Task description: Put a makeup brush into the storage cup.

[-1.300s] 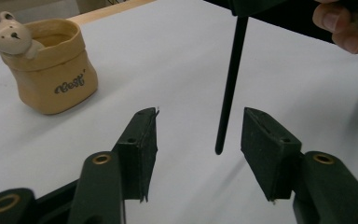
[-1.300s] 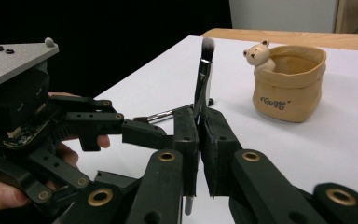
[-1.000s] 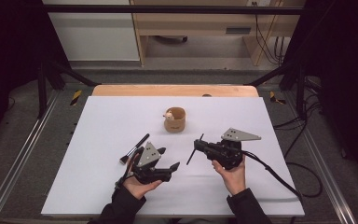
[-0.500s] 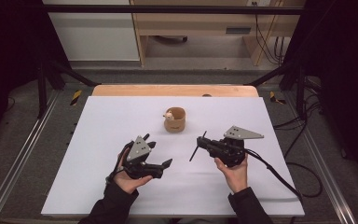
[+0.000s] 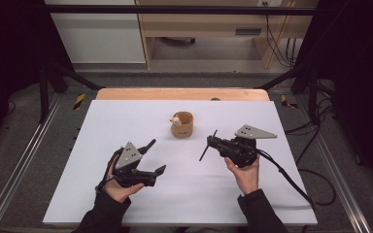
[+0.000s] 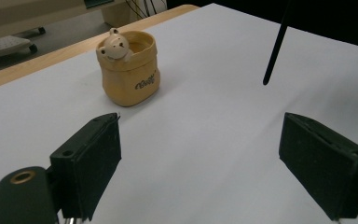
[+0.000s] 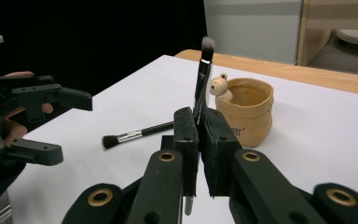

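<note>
White table sheet [image 5: 126, 116] — wide bare margins all round; tan bear-faced ceramic pot [image 5: 182, 124] stands mid-table toward far wooden edge, well apart from both hands. Second black-handled brush with dark bristles [image 7: 137, 134] lies flat on sheet in right gripper view; in high view mostly hidden behind left gripper [image 5: 153, 158]. Left gripper: jaws just opening, now wide apart, nothing between — only bare sheet. Right gripper [image 5: 212, 141]: jaws clamped on slim black makeup brush [image 7: 203, 74], bristles up, handle end cut off below pads.
</note>
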`<act>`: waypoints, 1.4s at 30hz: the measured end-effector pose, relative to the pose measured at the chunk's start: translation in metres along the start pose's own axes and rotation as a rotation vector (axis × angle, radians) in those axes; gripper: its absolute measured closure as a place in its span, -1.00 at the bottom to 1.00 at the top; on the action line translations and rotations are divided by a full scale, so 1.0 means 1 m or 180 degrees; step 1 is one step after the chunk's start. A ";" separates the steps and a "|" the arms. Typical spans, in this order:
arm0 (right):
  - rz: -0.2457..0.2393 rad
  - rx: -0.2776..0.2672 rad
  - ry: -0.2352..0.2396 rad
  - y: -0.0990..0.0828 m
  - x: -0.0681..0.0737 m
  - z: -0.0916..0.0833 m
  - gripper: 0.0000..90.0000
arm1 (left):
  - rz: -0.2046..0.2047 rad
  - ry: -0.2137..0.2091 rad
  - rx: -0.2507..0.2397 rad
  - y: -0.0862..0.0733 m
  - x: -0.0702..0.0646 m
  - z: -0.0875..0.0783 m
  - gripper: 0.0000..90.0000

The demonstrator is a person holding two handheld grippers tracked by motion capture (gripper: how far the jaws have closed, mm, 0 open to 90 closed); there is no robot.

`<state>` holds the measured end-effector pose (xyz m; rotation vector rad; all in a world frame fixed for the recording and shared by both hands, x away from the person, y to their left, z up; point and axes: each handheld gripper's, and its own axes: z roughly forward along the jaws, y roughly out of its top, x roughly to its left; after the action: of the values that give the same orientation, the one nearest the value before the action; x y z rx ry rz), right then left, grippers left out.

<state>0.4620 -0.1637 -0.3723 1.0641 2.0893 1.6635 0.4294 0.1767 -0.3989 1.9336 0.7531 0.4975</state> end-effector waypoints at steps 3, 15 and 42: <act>-0.0017 -0.0001 -0.0020 0.003 0.000 0.000 0.89 | -0.0022 0.0035 0.0002 -0.003 0.005 -0.005 -0.75; -0.0132 0.0025 -0.0117 0.016 0.000 0.006 0.89 | -0.0078 0.0111 -0.0047 -0.010 0.021 -0.019 -0.78; -0.0182 -0.0003 -0.0339 0.039 -0.007 0.037 0.89 | -0.0079 0.0305 0.0069 -0.029 0.047 -0.029 -0.81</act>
<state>0.5044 -0.1388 -0.3495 1.0582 2.0319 1.5462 0.4372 0.2377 -0.4107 1.9290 0.8459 0.5722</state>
